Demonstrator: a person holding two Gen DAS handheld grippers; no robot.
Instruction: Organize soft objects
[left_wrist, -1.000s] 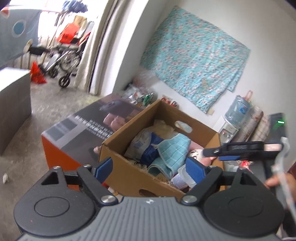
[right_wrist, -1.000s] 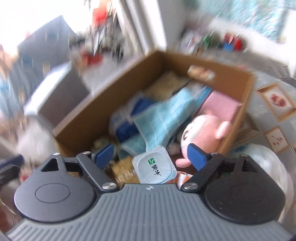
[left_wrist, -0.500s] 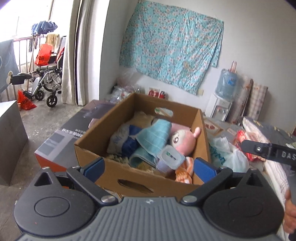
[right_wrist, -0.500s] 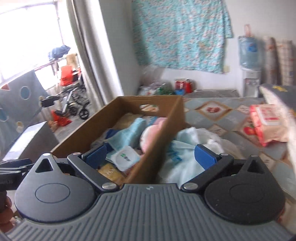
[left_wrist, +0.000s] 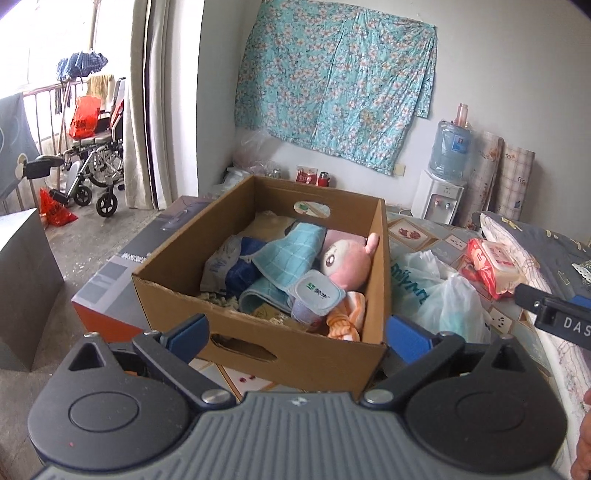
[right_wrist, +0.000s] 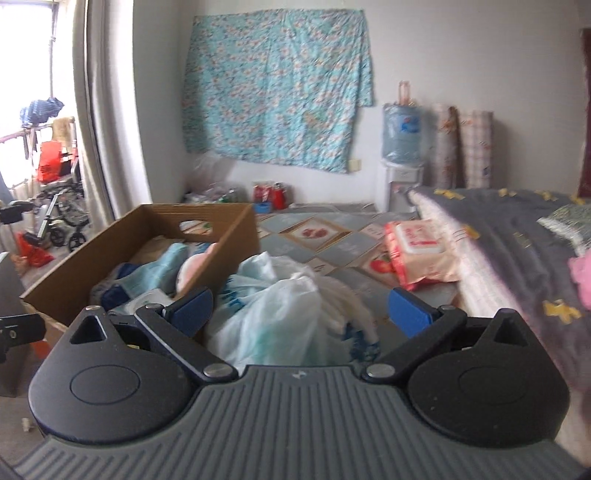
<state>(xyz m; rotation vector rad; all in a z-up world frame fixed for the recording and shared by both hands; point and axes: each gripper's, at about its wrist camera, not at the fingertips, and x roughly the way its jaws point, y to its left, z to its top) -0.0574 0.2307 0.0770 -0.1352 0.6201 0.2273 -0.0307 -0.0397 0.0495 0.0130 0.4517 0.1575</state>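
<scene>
A brown cardboard box (left_wrist: 258, 343) stands on the floor and holds a pink plush doll (left_wrist: 345, 260), a light blue towel (left_wrist: 286, 254), a dark blue cloth (left_wrist: 242, 271) and a small pack with a green label (left_wrist: 317, 293). My left gripper (left_wrist: 297, 332) hovers in front of the box's near wall, open and empty. My right gripper (right_wrist: 299, 308) is open and empty above a white plastic bag (right_wrist: 273, 314) that lies beside the box (right_wrist: 110, 240). The right gripper's tip also shows at the right edge of the left wrist view.
A red and white wipes pack (right_wrist: 417, 254) lies by a mattress with a grey cover (right_wrist: 517, 251). A flat orange and grey carton (left_wrist: 107, 291) lies left of the box. A water dispenser (left_wrist: 443, 181), rolled mats, a wheelchair (left_wrist: 96, 155) and a floral cloth on the wall stand behind.
Both grippers pulled back from over the box. The right view swung right, from the box's contents to the plastic bag and mattress. The left view levelled out and both jaws opened a little wider.
</scene>
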